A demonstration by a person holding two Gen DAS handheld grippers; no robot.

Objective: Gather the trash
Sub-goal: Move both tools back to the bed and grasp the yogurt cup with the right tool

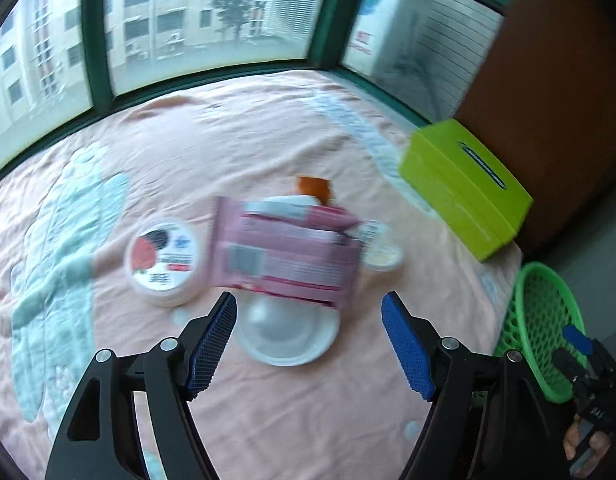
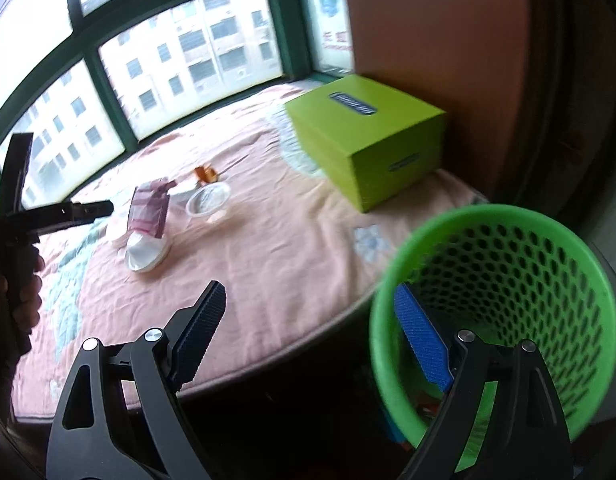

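Observation:
Trash lies in a heap on the pink bedspread [image 1: 268, 136]: a pink wrapper [image 1: 286, 254], a white plastic lid [image 1: 288, 334], a round printed tub [image 1: 162, 260], a small cup [image 1: 383, 250] and an orange scrap [image 1: 313, 188]. My left gripper [image 1: 309, 342] is open just short of the white lid, empty. My right gripper [image 2: 308, 336] is open and empty, with its right finger [image 2: 421, 336] inside the rim of a green mesh bin [image 2: 507, 280] and its left finger outside. The wrapper [image 2: 150, 208] and lid [image 2: 146, 254] also show in the right wrist view.
A lime green box [image 1: 465, 186] stands at the bed's right edge by a brown wall [image 2: 435, 20]. Windows with green frames [image 1: 96, 36] run along the far side. The bin [image 1: 543, 320] hangs off the bed's right corner. A clear lid [image 2: 208, 199] lies farther back.

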